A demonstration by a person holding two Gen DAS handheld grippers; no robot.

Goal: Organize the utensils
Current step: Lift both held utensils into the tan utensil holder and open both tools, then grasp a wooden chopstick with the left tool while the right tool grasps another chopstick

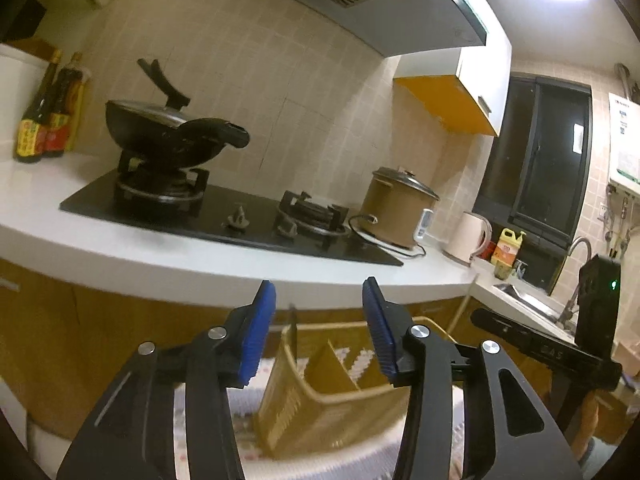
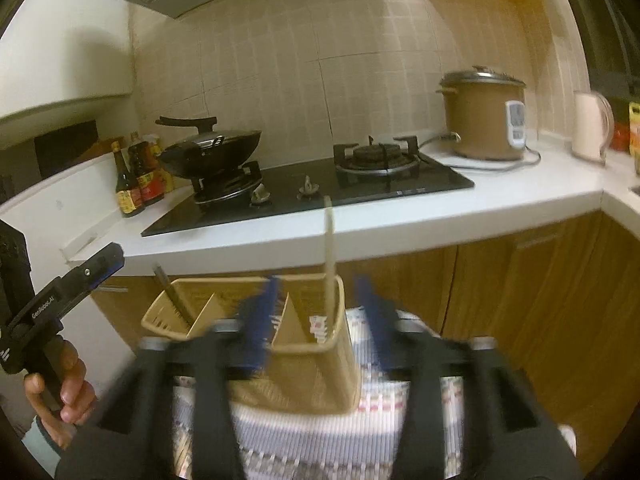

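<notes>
Both my grippers sit in front of the kitchen counter, low, aimed at the tan utensil caddy [image 2: 256, 328] that stands on a striped cloth [image 2: 320, 452] just below the counter edge. My left gripper [image 1: 320, 332] has its jaws apart, blue pads [image 1: 258, 336] clear on both sides, nothing pressed between them; the caddy shows through the gap beyond the fingertips. My right gripper [image 2: 316, 320] is blurred, but its jaws also stand apart with nothing clamped, and the caddy's right end lies in the gap. The caddy has slotted walls and angled dividers making several compartments. A pale chopstick [image 2: 330, 256] stands nearly upright in the right end compartment, leaning on the far rim and reaching above the countertop [image 2: 400, 232] line. A dark utensil [image 2: 172, 296] leans tilted in the left end compartment; I cannot tell what kind. In the right wrist view my left hand [image 2: 60, 380] grips the handle of the left tool at the lower left edge. On the counter behind: black hob [image 2: 304, 192], wok [image 2: 216, 152] on its left burner, sauce bottles [image 2: 136, 184] at left, brown rice cooker [image 2: 484, 120] at right, white kettle [image 2: 592, 124] further right.
</notes>
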